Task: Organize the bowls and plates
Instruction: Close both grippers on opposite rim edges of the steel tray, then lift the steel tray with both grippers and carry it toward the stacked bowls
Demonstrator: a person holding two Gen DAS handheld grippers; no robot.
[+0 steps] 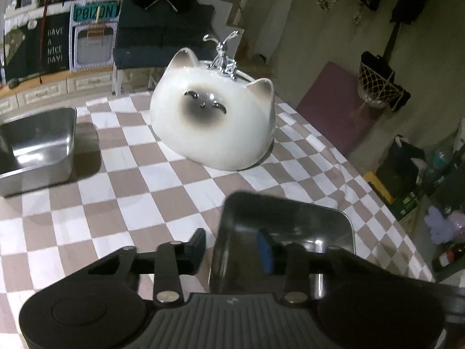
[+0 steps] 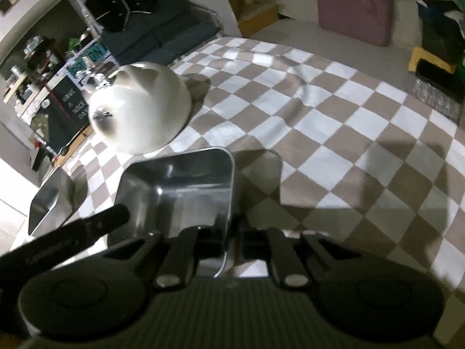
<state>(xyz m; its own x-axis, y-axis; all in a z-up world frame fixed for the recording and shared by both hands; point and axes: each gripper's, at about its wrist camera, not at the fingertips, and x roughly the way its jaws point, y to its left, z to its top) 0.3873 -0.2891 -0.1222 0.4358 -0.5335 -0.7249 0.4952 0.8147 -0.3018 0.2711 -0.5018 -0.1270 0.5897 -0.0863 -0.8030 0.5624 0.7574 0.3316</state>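
A: We start with the biggest thing, the bench (image 1: pixel 122 174), covered by a soft cloth in a beige-and-white check that shows a few creases in the right wrist view.

B: Next in size we have the glossy white ceramic cat bowl (image 1: pixel 213 122), lying mouth down on the cloth as a rounded dome with two pointed ears, a smoky dark muzzle and thin painted eyes. Just behind it we see a small chrome rabbit figure (image 1: pixel 222 55).

A: Then the square steel trays, smooth and reflective with rounded corners. One steel tray (image 1: pixel 37 148) sits at the left edge of the bench, well apart from the cat bowl.

B: The nearer steel tray (image 2: pixel 180 192) is between our grippers. Our left gripper (image 1: pixel 234 245) stands fairly wide, straddling the tray's left wall, one finger outside and the blue-padded one inside; we cannot tell whether the pads touch it.

A: Our right gripper (image 2: pixel 232 241) is narrower, one finger on each side of the tray's right wall, apparently pinching it.
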